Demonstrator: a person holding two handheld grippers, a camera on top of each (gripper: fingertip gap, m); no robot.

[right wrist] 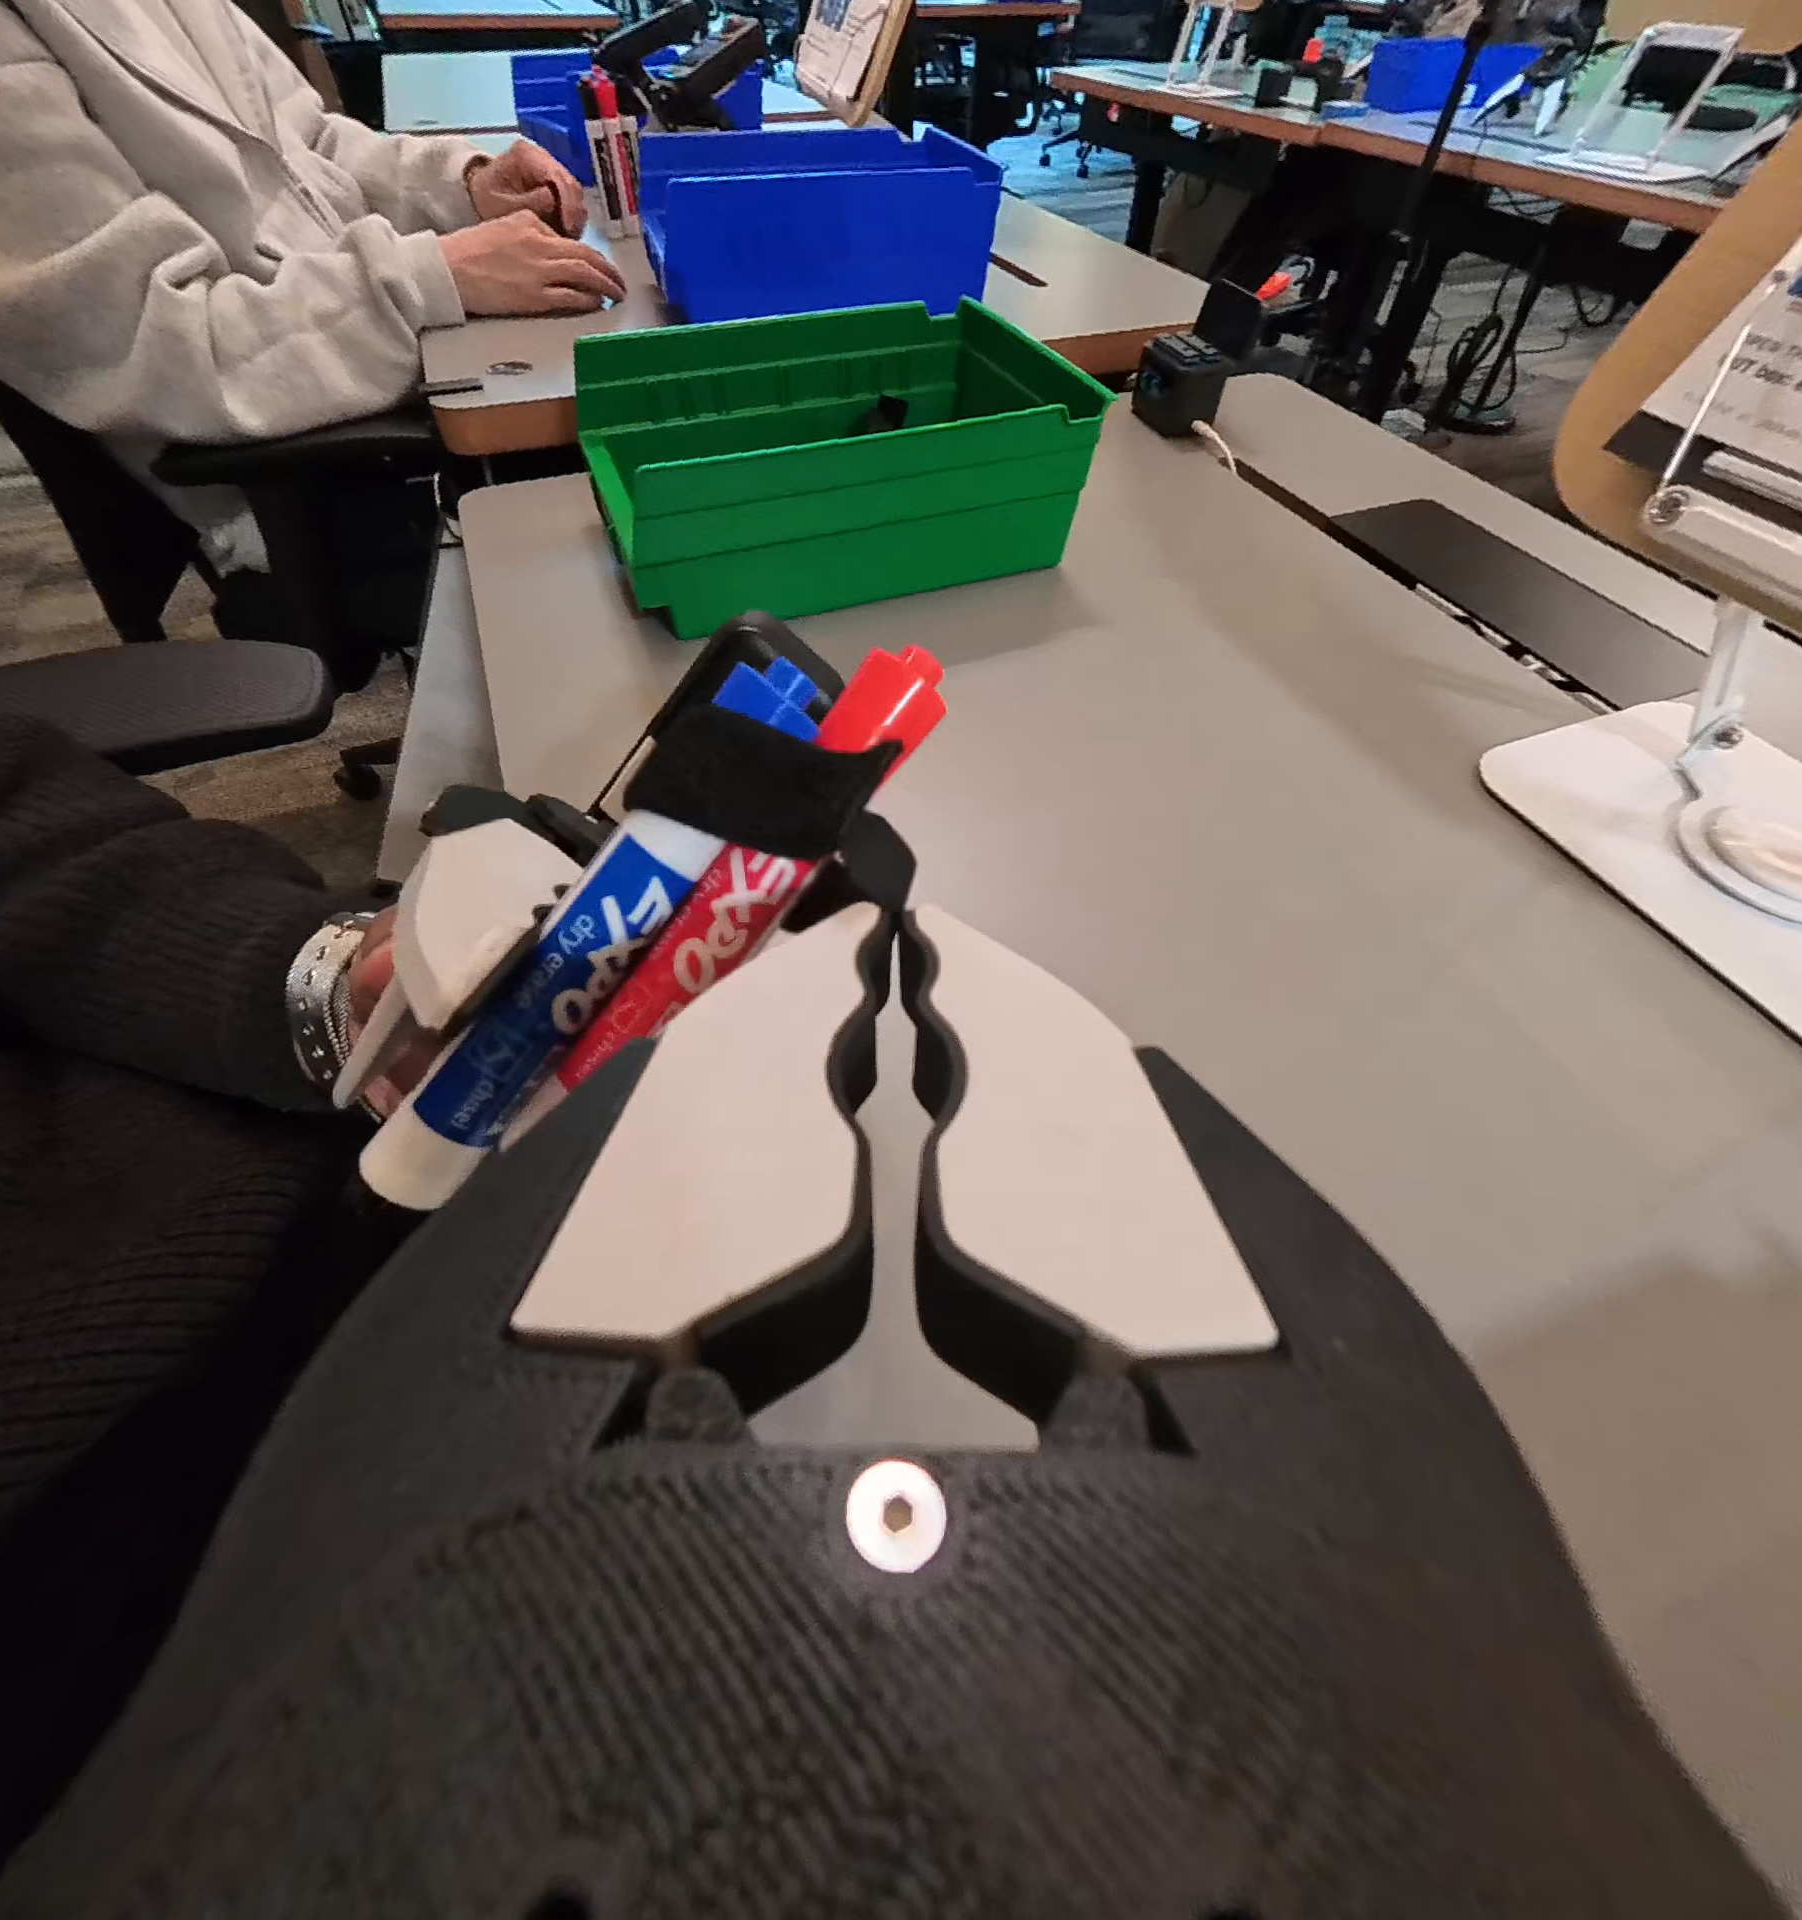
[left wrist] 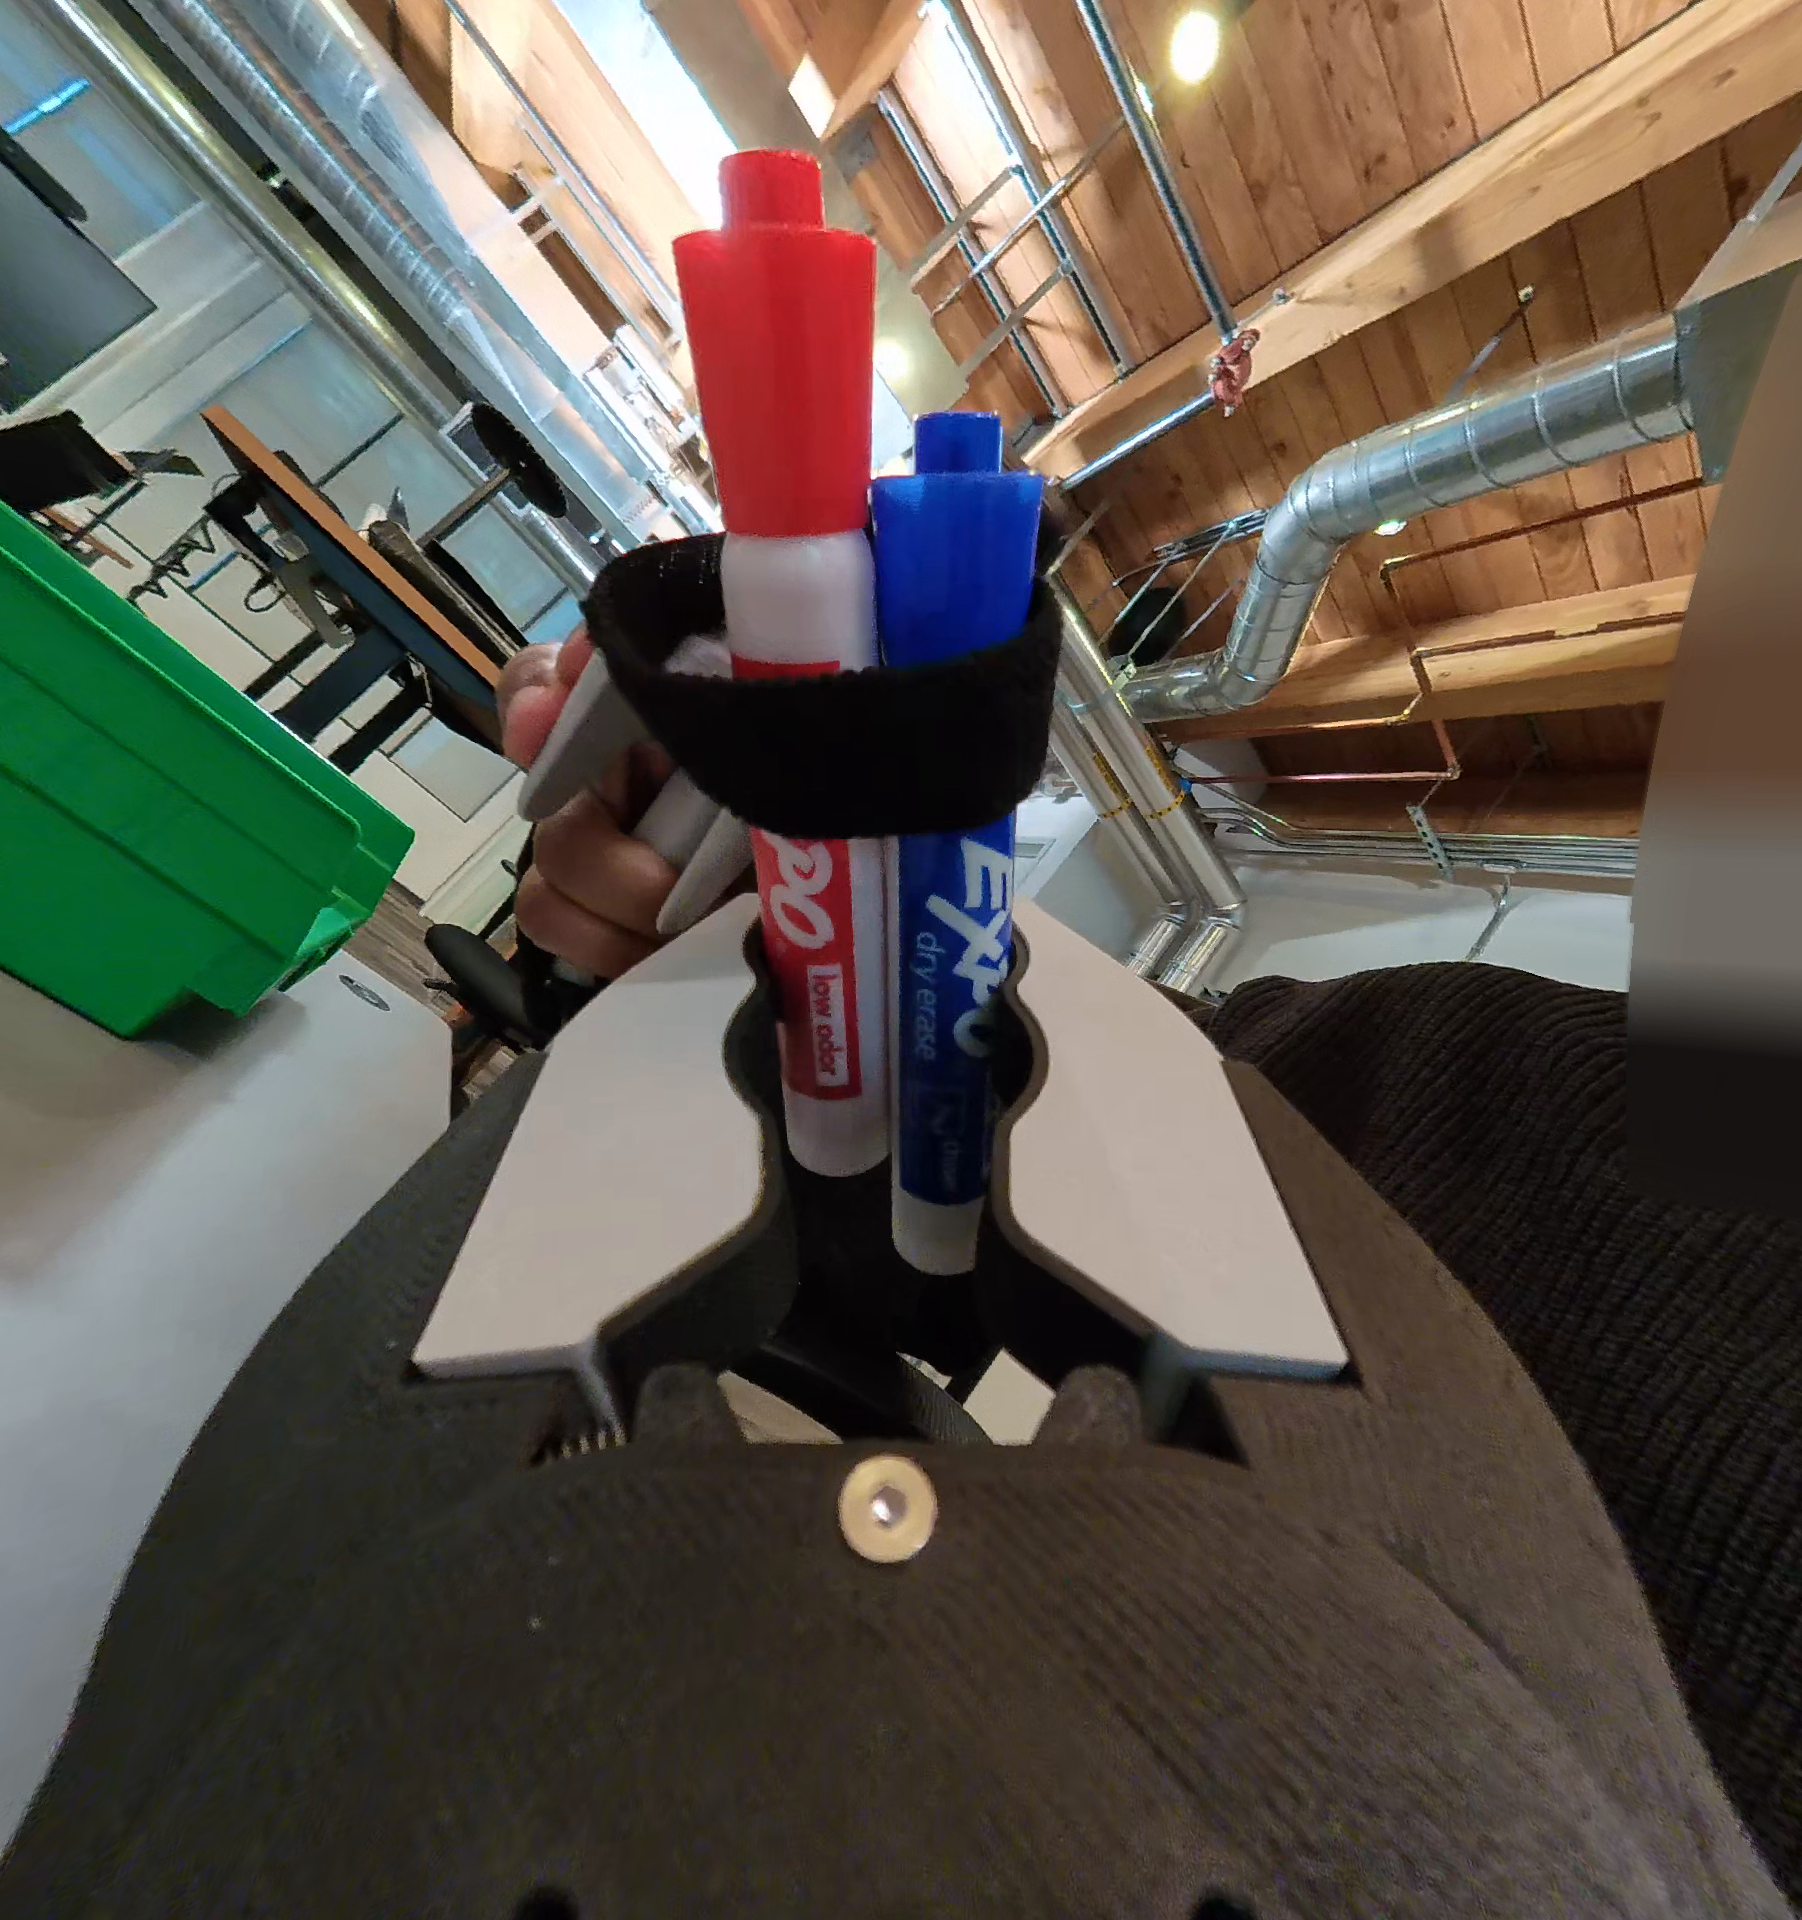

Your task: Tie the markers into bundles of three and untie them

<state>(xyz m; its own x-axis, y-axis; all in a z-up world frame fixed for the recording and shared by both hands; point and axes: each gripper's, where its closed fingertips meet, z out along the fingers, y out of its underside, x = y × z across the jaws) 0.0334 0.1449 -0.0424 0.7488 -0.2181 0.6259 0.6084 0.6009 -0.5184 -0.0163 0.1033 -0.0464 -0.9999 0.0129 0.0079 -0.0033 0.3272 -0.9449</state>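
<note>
While strapped, two markers [left wrist: 881, 935] in left tool [left wrist: 881, 997]

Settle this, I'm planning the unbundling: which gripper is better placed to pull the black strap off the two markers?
Right, probably. The right gripper sits shut with its tips at the black strap, while the left gripper is busy clamping the red marker and blue marker.

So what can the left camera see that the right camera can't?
Only the left wrist view shows the wooden ceiling and silver ducts. Only the right wrist view shows inside the green bin, the blue bins, a seated person and the right gripper, shut on the black strap. Both show the red marker and blue marker strapped together in the left gripper.
</note>
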